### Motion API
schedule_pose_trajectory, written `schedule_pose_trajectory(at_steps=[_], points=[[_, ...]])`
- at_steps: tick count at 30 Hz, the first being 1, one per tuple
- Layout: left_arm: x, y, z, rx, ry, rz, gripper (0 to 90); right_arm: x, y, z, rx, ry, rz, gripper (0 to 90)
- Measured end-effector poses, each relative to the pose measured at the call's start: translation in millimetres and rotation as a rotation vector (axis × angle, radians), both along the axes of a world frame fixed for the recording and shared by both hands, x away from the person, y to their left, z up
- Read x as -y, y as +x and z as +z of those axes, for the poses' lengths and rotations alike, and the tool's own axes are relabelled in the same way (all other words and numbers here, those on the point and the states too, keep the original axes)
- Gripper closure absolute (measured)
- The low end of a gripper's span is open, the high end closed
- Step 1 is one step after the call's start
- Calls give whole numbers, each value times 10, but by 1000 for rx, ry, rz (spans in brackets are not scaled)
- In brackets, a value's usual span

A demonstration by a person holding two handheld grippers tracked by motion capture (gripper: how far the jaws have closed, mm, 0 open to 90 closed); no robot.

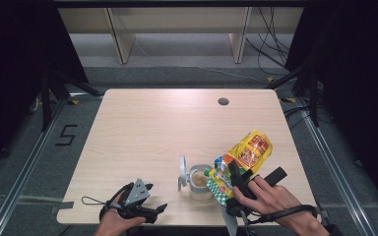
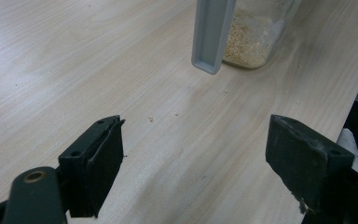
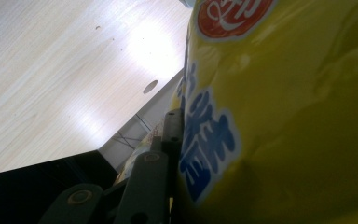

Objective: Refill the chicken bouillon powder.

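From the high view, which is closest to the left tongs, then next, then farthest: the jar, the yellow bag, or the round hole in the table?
1. Jar: just right of the left tongs, near the front edge.
2. Yellow bag: farther right, tilted over the jar.
3. Round hole: far back on the table.

The far and left parts of the bench (image 1: 142, 123) are left bare, so free passage is offered there. Near the front edge, the jar (image 1: 200, 182) with its raised lid (image 1: 182, 172) is found standing in the way, and the tilted bag (image 1: 241, 157) is held over it. Between the left gripper (image 1: 140, 204) and the jar, a narrow strip of bench is kept open.
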State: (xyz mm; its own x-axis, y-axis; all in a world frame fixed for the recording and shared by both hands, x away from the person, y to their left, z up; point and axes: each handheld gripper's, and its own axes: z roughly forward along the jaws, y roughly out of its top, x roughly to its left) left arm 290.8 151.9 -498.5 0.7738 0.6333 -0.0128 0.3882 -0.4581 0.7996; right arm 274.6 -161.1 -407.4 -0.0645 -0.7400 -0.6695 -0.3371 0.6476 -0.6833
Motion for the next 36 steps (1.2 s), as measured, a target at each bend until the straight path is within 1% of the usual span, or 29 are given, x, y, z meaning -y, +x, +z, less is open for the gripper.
schedule_pose_trajectory(at_steps=[2, 3, 4, 9, 10, 13, 14, 16, 17, 18, 19, 21, 22, 23, 24, 29, 30, 31, 34, 35, 36], points=[[-1, 1, 1, 2, 2, -1, 189, 1, 1, 1, -2, 1, 1, 761], [1, 4, -4, 4, -4, -2, 189, 1, 0, 0, -1, 0, 0, 761], [-3, 3, 4, 5, 6, -4, 189, 1, 0, -1, -1, 0, -1, 761], [0, 1, 0, 0, -1, 1, 189, 1, -2, 4, 2, 1, 0, 761], [-5, 3, 2, 3, 8, 1, 189, 1, -2, 5, 2, 0, 1, 762], [-2, 2, 1, 2, 3, 1, 189, 0, -3, 5, 2, -1, -1, 762], [0, 0, 0, 0, 0, 0, 189, 0, 3, 3, -4, 1, -5, 763], [-1, 1, 1, 2, 1, 0, 189, 3, 1, 1, -2, 1, -1, 763], [-5, 4, 3, 3, 8, 1, 189, 4, 2, 1, -8, 6, -5, 763], [-6, 5, 4, -1, 7, -1, 190, 4, 2, 2, -7, 6, -4, 762], [-6, 8, 1, 5, 3, -3, 189, -1, -2, 7, -2, -3, -3, 763], [-7, 8, 3, 4, 4, -2, 189, 0, -1, 9, 0, -2, -4, 763], [-6, 7, 2, 1, 2, 0, 189, -11, -12, 22, -25, -18, -45, 763], [-6, 7, 2, 2, 3, -1, 189, -16, -15, 30, -24, -25, -49, 763], [-7, 9, 3, 4, 5, -4, 189, -12, -17, 29, -19, -23, -43, 763], [-7, 8, 3, 4, 4, -3, 189, -3, -12, 29, -23, -20, -45, 764], [-7, 8, 3, 4, 5, -3, 189, -1, -16, 28, -9, -17, -37, 763], [-5, 7, 1, 1, 3, -1, 189, -3, -13, 31, -21, -22, -45, 764], [-6, 8, 2, 3, 2, -1, 189, -3, -11, 34, -20, -20, -41, 764], [-7, 9, 3, 4, 4, -2, 189, -3, -12, 33, -21, -18, -42, 764], [-17, 12, 6, 4, 18, -4, 189, -4, -13, 32, -22, -19, -44, 764]])
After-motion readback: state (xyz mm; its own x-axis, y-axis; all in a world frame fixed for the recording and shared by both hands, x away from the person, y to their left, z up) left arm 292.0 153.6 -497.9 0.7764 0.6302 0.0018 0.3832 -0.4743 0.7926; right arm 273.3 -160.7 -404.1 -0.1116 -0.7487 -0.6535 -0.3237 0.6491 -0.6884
